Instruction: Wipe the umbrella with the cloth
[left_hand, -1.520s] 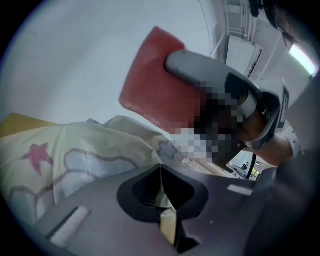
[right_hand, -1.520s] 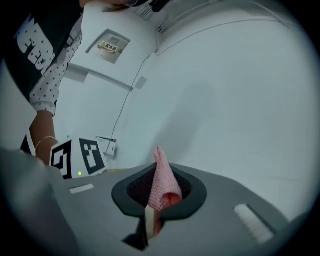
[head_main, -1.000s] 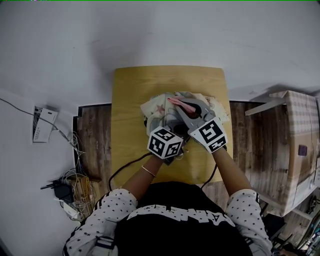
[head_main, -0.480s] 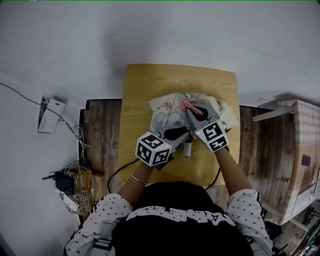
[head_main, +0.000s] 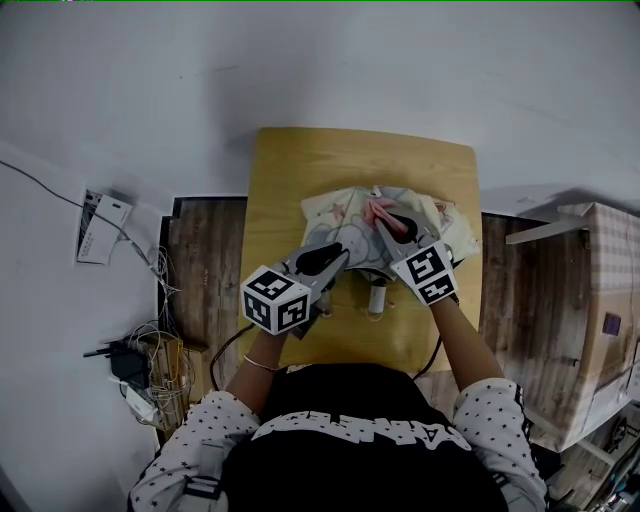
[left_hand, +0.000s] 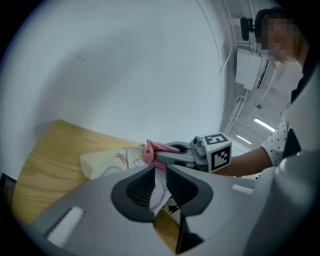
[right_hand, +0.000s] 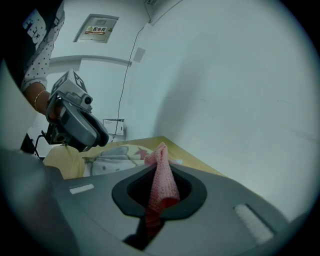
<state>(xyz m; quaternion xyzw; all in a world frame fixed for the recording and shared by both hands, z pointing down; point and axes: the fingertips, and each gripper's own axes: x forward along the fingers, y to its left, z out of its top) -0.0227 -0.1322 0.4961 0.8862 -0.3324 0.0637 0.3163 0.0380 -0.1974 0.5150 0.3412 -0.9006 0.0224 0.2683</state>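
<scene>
1. Your left gripper (head_main: 340, 257) is closest to you. Its jaws have just been opening and now stand parted with nothing between them, probably freed so you can re-steady the fabric.
2. Your right gripper (head_main: 388, 218) pinches the pink cloth (right_hand: 161, 182) tight. A fold sticks out past the jaws as your wiping edge.
3. The umbrella (head_main: 335, 215) lies folded flat on the wooden table (head_main: 300, 165), right under that cloth, so you can press down. Whether they actually touch is unclear.

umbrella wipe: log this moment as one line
left tongs: just been opening, nothing between them | right tongs: shut on pink cloth over umbrella | umbrella: lying on wooden table
</scene>
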